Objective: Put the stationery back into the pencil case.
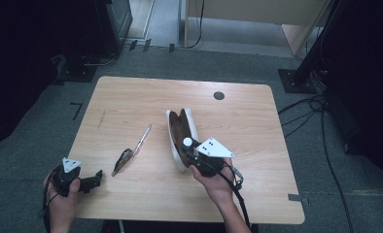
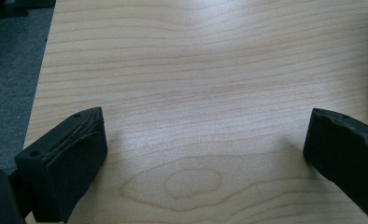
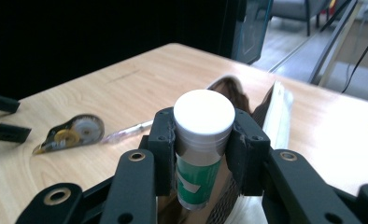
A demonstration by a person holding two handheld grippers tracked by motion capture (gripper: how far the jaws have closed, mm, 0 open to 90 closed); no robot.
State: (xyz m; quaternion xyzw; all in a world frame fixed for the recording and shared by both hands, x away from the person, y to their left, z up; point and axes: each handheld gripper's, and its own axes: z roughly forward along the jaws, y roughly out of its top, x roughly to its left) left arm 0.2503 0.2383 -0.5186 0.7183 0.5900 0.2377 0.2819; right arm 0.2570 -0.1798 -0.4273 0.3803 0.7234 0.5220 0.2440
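My right gripper [image 1: 189, 147] is shut on a glue stick [image 1: 187, 142] with a white cap and a green label. It holds the stick upright over the open white and brown pencil case [image 1: 179, 127] in the middle of the table. In the right gripper view the jaws of my right gripper [image 3: 203, 140] clamp the glue stick [image 3: 203, 111] just below its cap, with the pencil case [image 3: 278, 114] underneath. My left gripper [image 1: 98, 177] stands open near the front left edge; between its jaws [image 2: 205, 149] lies only bare wood.
A correction tape dispenser [image 1: 123, 160] and a clear pen [image 1: 143, 139] lie left of the case, close to my left gripper. A black round grommet [image 1: 218, 95] sits at the table's [image 1: 131, 97] far side. Cables and stands surround the table on the floor.
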